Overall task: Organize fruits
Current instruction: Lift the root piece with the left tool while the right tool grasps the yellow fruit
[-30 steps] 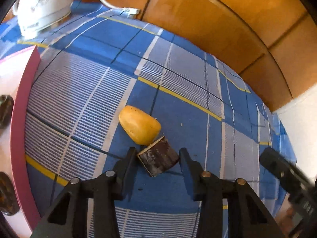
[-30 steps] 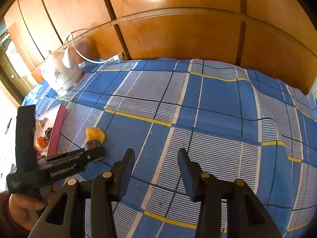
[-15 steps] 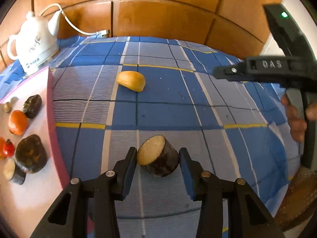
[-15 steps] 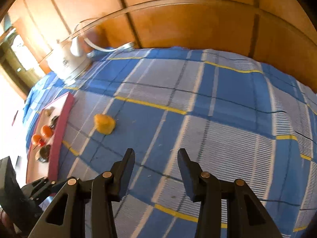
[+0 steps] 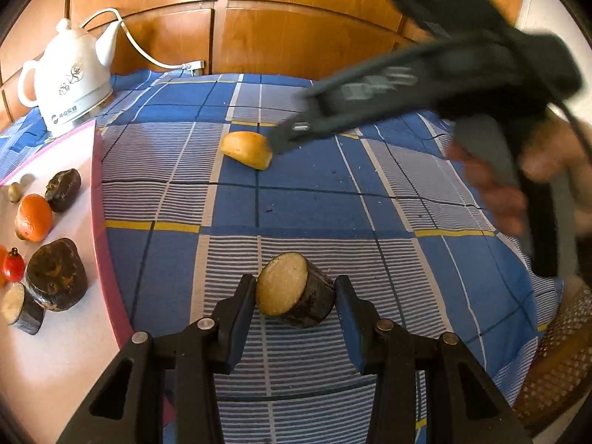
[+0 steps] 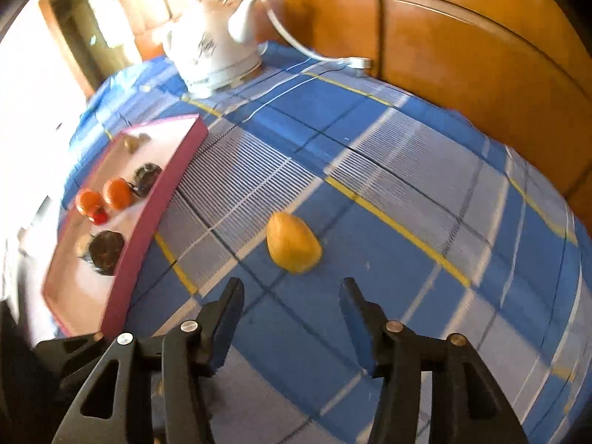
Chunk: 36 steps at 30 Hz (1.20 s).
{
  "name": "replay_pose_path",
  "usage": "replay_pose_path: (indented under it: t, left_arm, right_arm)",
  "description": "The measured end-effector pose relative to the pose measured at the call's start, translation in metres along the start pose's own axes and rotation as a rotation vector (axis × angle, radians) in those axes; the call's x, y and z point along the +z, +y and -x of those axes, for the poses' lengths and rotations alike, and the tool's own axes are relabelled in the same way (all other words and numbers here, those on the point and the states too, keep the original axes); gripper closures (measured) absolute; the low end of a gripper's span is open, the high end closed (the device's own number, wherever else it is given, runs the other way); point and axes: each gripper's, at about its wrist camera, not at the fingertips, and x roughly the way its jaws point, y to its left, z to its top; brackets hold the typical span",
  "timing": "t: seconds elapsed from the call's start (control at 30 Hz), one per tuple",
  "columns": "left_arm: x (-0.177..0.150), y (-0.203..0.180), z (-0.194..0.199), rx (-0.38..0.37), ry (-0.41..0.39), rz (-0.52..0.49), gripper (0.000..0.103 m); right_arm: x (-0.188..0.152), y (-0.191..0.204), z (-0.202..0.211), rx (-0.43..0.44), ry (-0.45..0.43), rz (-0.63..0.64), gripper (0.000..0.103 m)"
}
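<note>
- Dark cut fruit chunk [image 5: 296, 292]: pinched in left tongs [image 5: 295, 301], above the counter's blue checked cloth [image 5: 310, 203], for carrying to the pink tray [image 5: 97, 199] at 9 o'clock.
- Yellow fruit [image 6: 294, 242]: on cloth, 12 o'clock of right tongs [image 6: 292, 305], spread, jaws just opening, nothing between, likely to take it.

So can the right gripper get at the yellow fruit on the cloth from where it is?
Probably yes. The right gripper is open and has just been opening, with nothing between its fingers, and the yellow fruit lies just ahead on bare blue checked cloth, nothing between them.
</note>
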Motion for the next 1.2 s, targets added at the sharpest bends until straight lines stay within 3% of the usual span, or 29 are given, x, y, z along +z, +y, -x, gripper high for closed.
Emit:
replay_pose_path:
  t: [0.33, 0.37, 0.5, 0.9, 1.07, 1.2]
  left_arm:
    - [0.001, 0.006, 0.000, -0.028, 0.000, 0.027, 0.059]
    - [0.001, 0.006, 0.000, -0.029, 0.000, 0.027, 0.059]
    - [0.000, 0.005, 0.000, -0.026, -0.003, 0.022, 0.059]
    - [0.001, 0.001, 0.000, -0.007, -0.005, 0.009, 0.059]
    - [0.004, -0.002, 0.006, 0.014, 0.001, 0.004, 0.059]
    - [0.008, -0.003, 0.028, 0.025, -0.047, -0.001, 0.059]
  right_arm:
    - [0.026, 0.017, -0.051, -0.080, 0.109, 0.149, 0.049]
    - [0.025, 0.016, -0.054, -0.084, 0.115, 0.144, 0.063]
    - [0.017, 0.007, -0.039, -0.082, 0.084, 0.104, 0.072]
    - [-0.087, -0.030, 0.016, -0.146, 0.144, -0.045, 0.072]
    - [-0.097, -0.040, 0.026, -0.130, 0.098, -0.111, 0.072]
    - [-0.098, -0.041, 0.025, -0.128, 0.086, -0.109, 0.072]
